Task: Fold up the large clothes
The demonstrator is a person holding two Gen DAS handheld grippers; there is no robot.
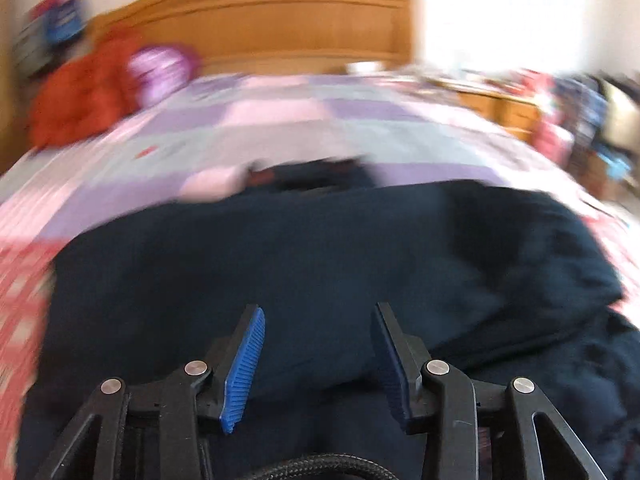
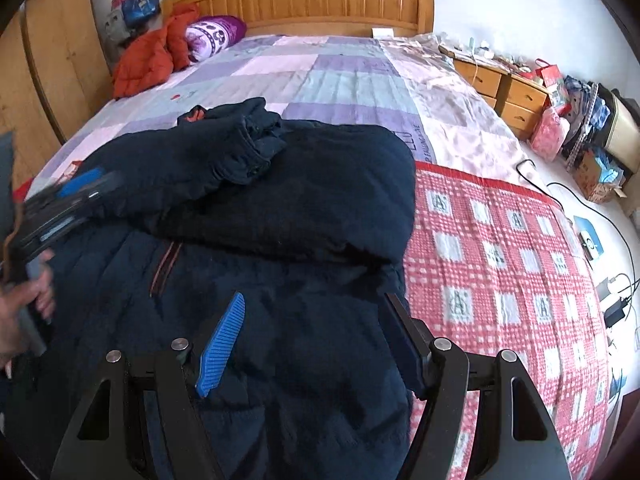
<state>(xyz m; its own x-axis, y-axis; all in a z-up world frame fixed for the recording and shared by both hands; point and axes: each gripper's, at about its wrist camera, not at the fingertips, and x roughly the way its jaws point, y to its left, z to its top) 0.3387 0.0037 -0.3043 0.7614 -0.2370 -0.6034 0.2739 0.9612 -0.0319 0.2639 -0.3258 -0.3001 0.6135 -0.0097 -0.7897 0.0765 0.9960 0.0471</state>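
Both grippers, left gripper (image 1: 318,364) and right gripper (image 2: 314,344), stand with jaws apart and gripping nothing, low in frame over the dark navy jacket (image 2: 280,200), which lies partly folded mid-frame on the bed (image 2: 340,68).

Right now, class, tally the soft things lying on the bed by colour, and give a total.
Navy: 1, the padded jacket
Orange: 1, the jacket by the headboard
Purple: 1, the pillow
Total: 3
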